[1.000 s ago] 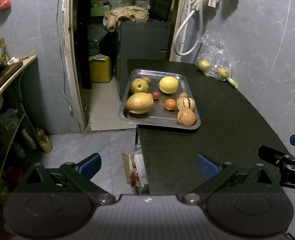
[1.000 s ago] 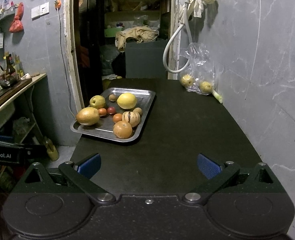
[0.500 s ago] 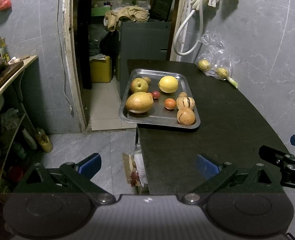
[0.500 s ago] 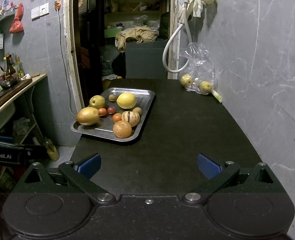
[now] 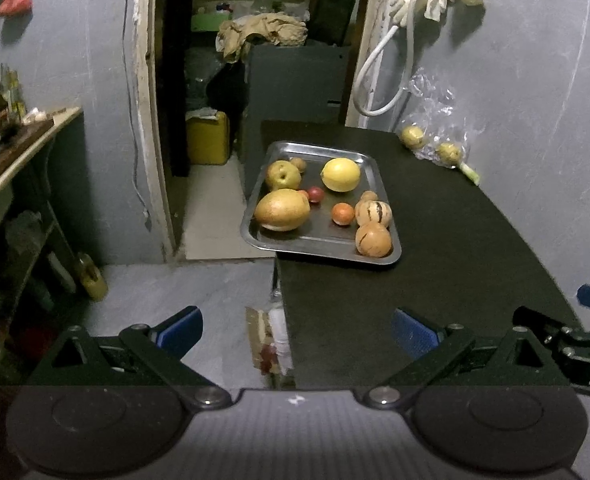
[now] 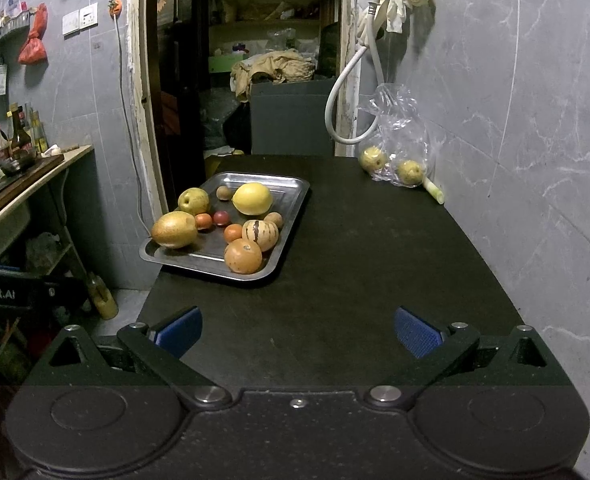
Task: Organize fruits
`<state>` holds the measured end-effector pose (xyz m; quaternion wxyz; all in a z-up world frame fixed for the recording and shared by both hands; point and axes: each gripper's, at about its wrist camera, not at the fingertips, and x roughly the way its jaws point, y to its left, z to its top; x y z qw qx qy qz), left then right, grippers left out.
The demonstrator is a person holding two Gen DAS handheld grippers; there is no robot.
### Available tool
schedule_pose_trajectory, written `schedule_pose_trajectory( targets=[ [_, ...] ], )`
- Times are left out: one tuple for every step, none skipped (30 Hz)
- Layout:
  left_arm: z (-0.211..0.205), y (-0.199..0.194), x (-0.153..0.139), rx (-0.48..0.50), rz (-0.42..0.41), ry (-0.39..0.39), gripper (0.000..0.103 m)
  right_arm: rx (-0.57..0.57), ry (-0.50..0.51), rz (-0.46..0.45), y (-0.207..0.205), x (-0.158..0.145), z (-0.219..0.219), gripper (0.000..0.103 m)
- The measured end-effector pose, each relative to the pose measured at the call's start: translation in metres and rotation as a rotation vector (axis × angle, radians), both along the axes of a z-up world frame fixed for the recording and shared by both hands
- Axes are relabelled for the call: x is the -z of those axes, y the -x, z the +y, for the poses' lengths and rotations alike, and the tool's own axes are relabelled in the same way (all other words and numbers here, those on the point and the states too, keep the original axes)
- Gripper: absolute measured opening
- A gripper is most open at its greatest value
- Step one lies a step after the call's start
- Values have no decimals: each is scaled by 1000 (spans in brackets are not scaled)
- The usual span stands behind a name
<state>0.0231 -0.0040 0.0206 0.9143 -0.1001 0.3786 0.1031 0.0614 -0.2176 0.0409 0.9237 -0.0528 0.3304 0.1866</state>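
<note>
While both grippers are held back at the near end of the dark table (image 6: 375, 264), no fruit is being handled. The left gripper (image 5: 297, 330) is seen with its jaws spread wide and nothing between the blue pads; it hangs over the table's near left edge, partly above the floor. The right gripper (image 6: 297, 330) is likewise wide open and empty, poised above the near table top without touching anything.

Most of the fruit is gathered in the metal tray (image 6: 295, 192) at the far left of the table, its left edge overhanging the table side. In it are seen a yellow lemon (image 6: 252, 199), a green apple (image 6: 193, 201), a large golden pear-like fruit (image 6: 174, 229), a striped melon (image 6: 259, 235), an orange round fruit (image 6: 243, 256) and several small red and orange ones. Two further yellow fruits are left in a clear plastic bag (image 6: 399, 136) at the far right, against the wall.

Such a layout would suit either a sorting under way or one nearly closed; which it is cannot be settled. Should the bagged fruit be wanted, a long reach to the far right and a grip through or inside loose plastic would be called for.
</note>
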Motion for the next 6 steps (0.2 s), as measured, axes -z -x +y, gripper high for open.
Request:
schedule_pose_trajectory(
  targets=[
    [1, 0, 0, -1, -3, 12, 102, 0, 0, -1, 0, 0, 0, 102],
    [2, 0, 0, -4, -7, 15, 102, 0, 0, -1, 0, 0, 0, 102],
    [2, 1, 0, -5, -10, 10, 102, 0, 1, 0, 0, 0, 0, 102],
    [2, 1, 0, -4, -9, 3, 102, 0, 1, 1, 0, 0, 0, 102],
    [2, 0, 0, -5, -8, -1, 102, 0, 1, 2, 0, 1, -1, 102],
    [2, 0, 0, -6, -7, 0, 102, 0, 1, 4, 0, 1, -1, 102]
  ],
)
